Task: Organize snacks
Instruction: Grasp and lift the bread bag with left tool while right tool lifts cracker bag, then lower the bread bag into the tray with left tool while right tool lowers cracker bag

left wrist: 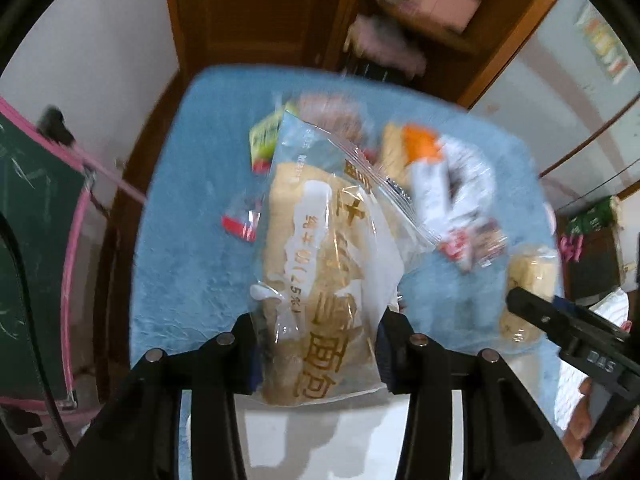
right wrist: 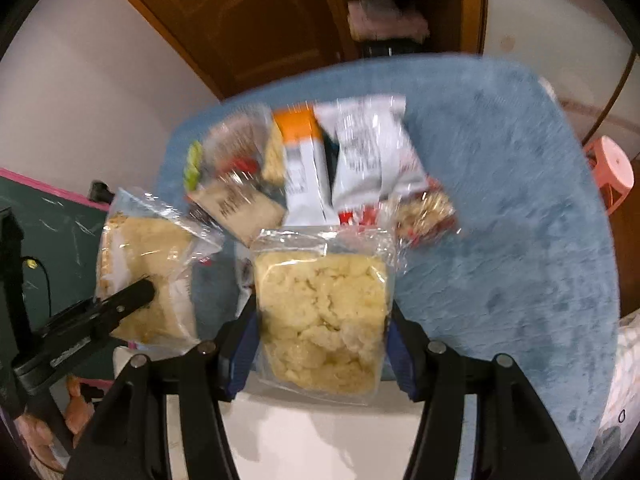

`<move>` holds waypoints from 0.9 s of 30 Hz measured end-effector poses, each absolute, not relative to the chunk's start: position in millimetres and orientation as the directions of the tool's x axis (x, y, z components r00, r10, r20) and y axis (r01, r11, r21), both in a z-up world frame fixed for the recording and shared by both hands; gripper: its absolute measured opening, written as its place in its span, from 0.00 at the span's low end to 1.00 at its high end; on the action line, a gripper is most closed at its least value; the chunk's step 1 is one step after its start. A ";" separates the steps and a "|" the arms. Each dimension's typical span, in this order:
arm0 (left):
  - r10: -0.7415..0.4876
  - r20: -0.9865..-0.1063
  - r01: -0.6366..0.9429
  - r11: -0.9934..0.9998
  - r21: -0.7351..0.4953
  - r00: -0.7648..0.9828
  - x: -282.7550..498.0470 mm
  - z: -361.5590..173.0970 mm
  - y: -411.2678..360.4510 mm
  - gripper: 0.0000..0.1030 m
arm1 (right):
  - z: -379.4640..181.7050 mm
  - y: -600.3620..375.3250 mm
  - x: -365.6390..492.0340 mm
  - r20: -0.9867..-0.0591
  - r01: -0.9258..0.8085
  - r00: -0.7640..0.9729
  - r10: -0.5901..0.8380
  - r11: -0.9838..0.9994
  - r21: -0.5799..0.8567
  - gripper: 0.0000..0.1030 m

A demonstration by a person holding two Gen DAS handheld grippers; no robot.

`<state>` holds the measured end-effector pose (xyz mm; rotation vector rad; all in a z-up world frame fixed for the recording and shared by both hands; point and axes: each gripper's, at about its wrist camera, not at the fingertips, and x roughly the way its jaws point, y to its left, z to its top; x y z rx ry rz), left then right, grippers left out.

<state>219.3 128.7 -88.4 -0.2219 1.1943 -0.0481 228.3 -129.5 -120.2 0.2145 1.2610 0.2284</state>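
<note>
In the left wrist view a clear packet of sliced bread [left wrist: 320, 248] with gold lettering hangs above the blue cloth [left wrist: 192, 240], and my left gripper [left wrist: 320, 320] is shut on its lower end. The right wrist view shows a clear packet of crumbly yellow cake [right wrist: 324, 312], lifted off the cloth with my right gripper [right wrist: 322, 316] shut on it. The same bread packet [right wrist: 148, 264] appears at the left there, with a black left finger [right wrist: 120, 300] across it. A pile of mixed snack packets [right wrist: 352, 160] lies on the cloth behind both.
The blue fluffy cloth [right wrist: 500, 240] covers a table. Behind it stands a wooden cabinet [right wrist: 248, 20] with shelves. A green chalkboard with a pink frame [left wrist: 32, 220] is at the left. A pink stool [right wrist: 612, 168] stands at the right.
</note>
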 end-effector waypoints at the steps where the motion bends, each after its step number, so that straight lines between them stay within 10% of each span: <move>1: -0.152 -0.898 -0.071 0.978 -0.198 0.412 211.4 -67.5 126.5 0.40 | -108.0 -132.4 224.4 -0.902 -0.057 0.315 0.295 0.955 0.292 0.56; 13: -0.113 -0.677 0.043 0.992 -0.120 0.728 70.6 70.8 101.9 0.43 | 11.4 -144.4 124.1 -0.752 -0.225 0.536 0.385 0.923 0.312 0.56; 27: 0.000 -0.722 -0.018 1.000 -0.017 0.692 -20.9 -17.5 59.3 0.44 | -19.3 -154.9 17.1 -0.695 -0.235 0.636 0.335 0.942 0.239 0.56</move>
